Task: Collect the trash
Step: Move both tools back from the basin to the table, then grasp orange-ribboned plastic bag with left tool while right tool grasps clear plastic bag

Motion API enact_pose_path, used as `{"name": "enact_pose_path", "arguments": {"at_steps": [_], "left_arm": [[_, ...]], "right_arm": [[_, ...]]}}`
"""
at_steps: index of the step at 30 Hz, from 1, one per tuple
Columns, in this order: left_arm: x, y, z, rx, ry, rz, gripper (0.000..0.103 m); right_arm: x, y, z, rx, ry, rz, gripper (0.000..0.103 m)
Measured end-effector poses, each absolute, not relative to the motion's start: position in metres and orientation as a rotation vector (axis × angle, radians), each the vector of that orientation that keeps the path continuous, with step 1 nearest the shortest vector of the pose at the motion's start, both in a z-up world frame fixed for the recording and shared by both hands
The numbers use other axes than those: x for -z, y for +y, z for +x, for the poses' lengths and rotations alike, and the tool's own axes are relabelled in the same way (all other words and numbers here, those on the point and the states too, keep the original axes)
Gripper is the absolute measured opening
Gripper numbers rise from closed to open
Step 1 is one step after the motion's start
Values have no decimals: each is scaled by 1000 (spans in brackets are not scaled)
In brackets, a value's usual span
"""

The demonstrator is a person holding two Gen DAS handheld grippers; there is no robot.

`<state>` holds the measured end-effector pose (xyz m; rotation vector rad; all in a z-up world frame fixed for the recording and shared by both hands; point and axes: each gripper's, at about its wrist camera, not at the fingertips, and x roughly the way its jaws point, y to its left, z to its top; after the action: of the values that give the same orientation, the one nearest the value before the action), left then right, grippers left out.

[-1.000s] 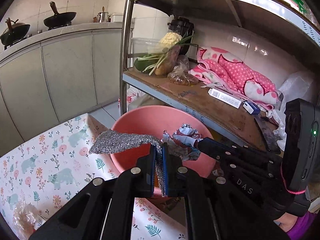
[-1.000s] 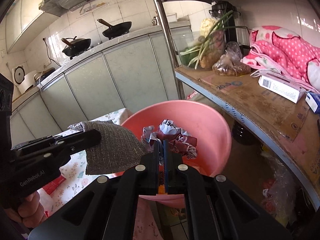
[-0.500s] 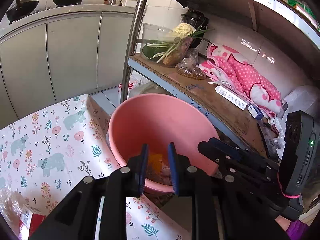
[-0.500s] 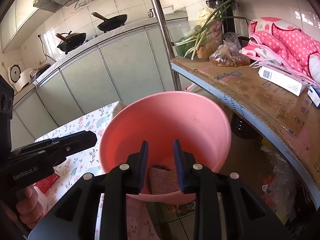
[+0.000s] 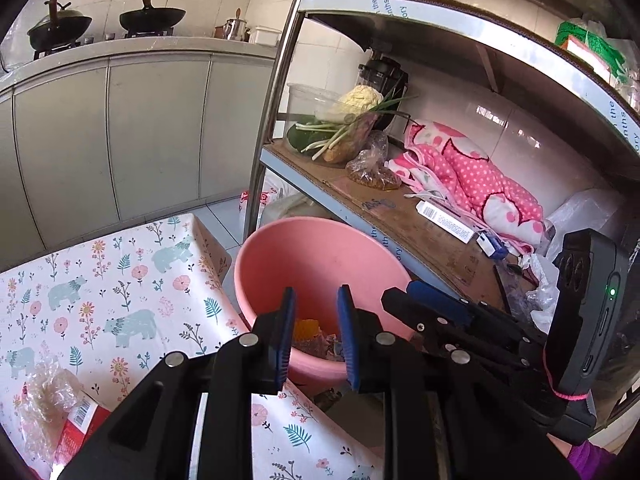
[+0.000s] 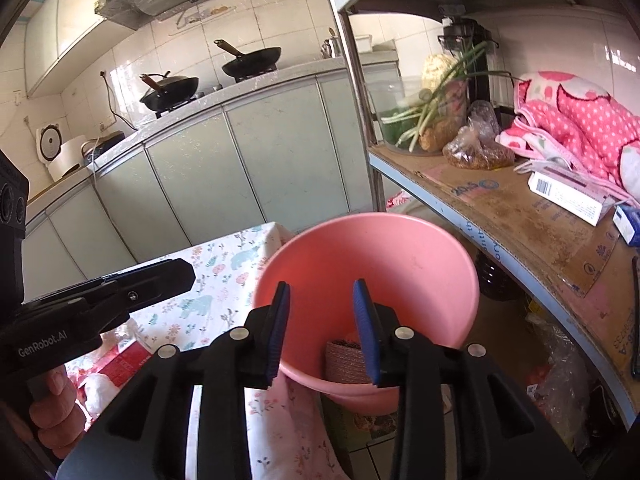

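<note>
Pink plastic, the one basin sat beside the tabletop's far right corner, holding dropped scraps in its bottom. Both hand-held grippers hung over its near rim, the left hand-held gripper and right hand-held gripper each with jaws parted and empty. Remaining trash lay near left on the tabletop: one red packet under one crumpled clear wrapper. I judged the left hand-held gripper nearer to it.
</note>
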<state>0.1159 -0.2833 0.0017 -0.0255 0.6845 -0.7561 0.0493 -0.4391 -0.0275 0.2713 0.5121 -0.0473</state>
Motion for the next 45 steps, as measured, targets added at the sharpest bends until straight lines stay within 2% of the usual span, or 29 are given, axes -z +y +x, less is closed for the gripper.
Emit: {"name": "enact_pose_path", "arguments": {"at_steps": [2,5,28,38,45], "left_arm": [[-9,-274,110,747,666,-36,27],[-18,-258,101,743,644,-51,29],[-45,-70,45,473,554,-112,30],[-26,12,29,296,594,-152,30],[11,31,24,263,692,-165,30]], "right_arm": [[22,-430,47,29,502,260,44],[15,-416,43,1,493,237,44],[10,-319,23,-239,517,167,44],[27,-281,28,-349,583,132,44],[41,-267,34,-391,632,123,44]]}}
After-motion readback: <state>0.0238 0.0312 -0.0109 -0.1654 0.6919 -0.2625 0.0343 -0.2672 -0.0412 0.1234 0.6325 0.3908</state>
